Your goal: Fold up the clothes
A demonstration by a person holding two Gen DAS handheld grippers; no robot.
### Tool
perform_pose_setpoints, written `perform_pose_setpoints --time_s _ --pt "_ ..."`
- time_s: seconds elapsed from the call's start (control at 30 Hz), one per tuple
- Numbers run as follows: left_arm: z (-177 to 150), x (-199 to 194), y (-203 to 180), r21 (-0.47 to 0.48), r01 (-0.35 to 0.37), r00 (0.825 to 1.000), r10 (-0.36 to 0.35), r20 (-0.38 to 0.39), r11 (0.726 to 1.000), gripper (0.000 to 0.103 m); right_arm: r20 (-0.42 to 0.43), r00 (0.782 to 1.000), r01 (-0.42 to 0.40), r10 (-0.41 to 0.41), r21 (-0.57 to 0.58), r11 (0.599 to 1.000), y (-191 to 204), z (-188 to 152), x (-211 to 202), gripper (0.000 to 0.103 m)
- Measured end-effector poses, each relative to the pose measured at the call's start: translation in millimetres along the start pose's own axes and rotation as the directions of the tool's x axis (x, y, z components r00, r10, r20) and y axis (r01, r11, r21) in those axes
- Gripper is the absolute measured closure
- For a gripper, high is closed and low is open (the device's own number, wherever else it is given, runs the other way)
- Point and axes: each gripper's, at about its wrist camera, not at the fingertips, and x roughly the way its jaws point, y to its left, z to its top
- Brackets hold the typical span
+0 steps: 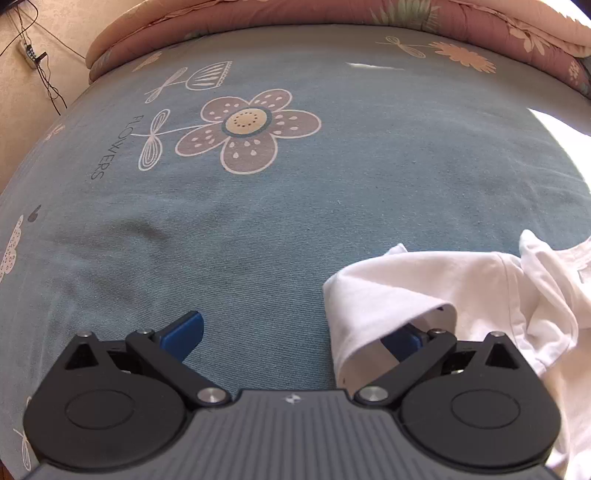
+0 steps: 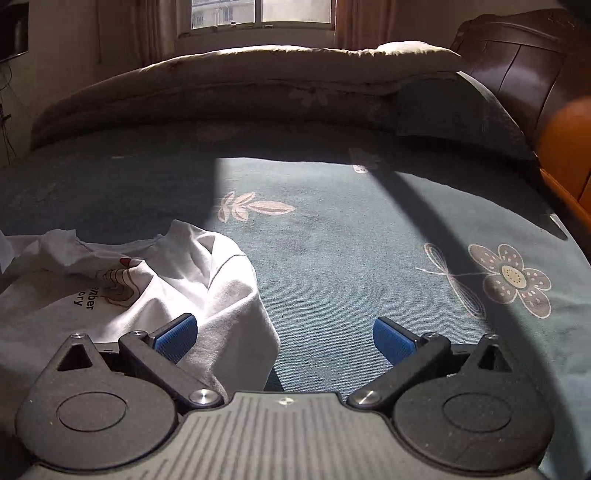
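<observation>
a: where's the shirt?
b: white t-shirt [image 1: 454, 295] is crumpled on the blue flowered bed sheet [image 1: 258, 229], near edge, between both grippers. printed front faces up in the right view [image 2: 110, 284].
a: left gripper [image 1: 291, 336]?
b: jaws spread, holding nothing. a sleeve fold drapes over the right finger, the left finger is over bare sheet.
a: right gripper [image 2: 284, 338]?
b: jaws spread too, nothing pinched. left pad [image 2: 175, 338] sits over the shirt's edge, right pad over sheet. folded quilt [image 1: 295, 14] at the far side.
</observation>
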Motion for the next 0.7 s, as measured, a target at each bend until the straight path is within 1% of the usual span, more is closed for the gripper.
perform_pose_setpoints --time_s 0.07,0.13,0.2,0.3,0.37,0.43,0.47,0.5,0.57,0.6,0.7 --pt "-9.4 -13.7 -3.6 0.026 0.077 0.997 -0.077 -0.009 0.997 0.002 0.003 1.0 -0.013 0.013 0.012 1.0 2.9 -0.7 2.8 0.0" --pt "-19.1 -30.8 -6.5 0.036 0.153 0.988 -0.152 -0.015 0.988 0.002 0.008 1.0 -0.027 0.027 0.02 0.999 6.9 -1.4 5.5 0.0" --pt "-25.1 -48.2 -13.8 0.068 0.22 0.975 -0.22 -0.003 0.973 0.002 0.011 0.999 -0.042 0.042 0.014 0.999 13.1 -1.8 6.9 0.0" --pt "-25.6 -63.1 -35.8 0.143 0.306 0.949 -0.313 0.026 0.941 0.001 0.019 0.998 -0.055 0.055 0.0 0.998 22.2 -0.1 9.3 0.0" --pt "-21.9 -59.8 -56.1 0.2 0.332 0.938 -0.345 0.03 0.922 0.001 0.023 0.998 -0.061 0.061 -0.004 0.998 27.3 2.6 10.9 0.0" --pt "-16.2 -47.2 -79.3 0.26 0.317 0.942 -0.335 0.025 0.912 0.001 0.028 0.997 -0.07 0.07 -0.002 0.998 31.0 6.8 12.7 0.0" --pt "-14.1 -38.8 -90.3 0.291 0.294 0.949 -0.314 0.023 0.91 0.001 0.031 0.997 -0.075 0.075 -0.002 0.997 32.8 9.0 13.8 0.0" --pt "-12.3 -30.4 -100.3 0.323 0.262 0.958 -0.284 0.024 0.909 0.001 0.024 0.997 -0.07 0.07 -0.015 0.997 34.9 11.7 19.2 0.0" --pt "-9.2 -14.7 -115.5 0.384 0.164 0.979 -0.196 0.047 0.909 0.002 0.004 0.998 -0.054 0.055 -0.049 0.997 39.6 17.3 32.7 0.0" --pt "-5.9 -9.5 -119.0 0.397 0.123 0.984 -0.164 0.07 0.91 0.002 -0.005 0.999 -0.047 0.047 -0.067 0.997 41.9 20.1 39.5 0.0" --pt "15.3 -2.4 -115.8 0.39 0.072 0.981 -0.135 0.138 0.918 0.002 -0.034 0.999 -0.026 0.022 -0.119 0.993 48.9 28.5 59.7 0.0"
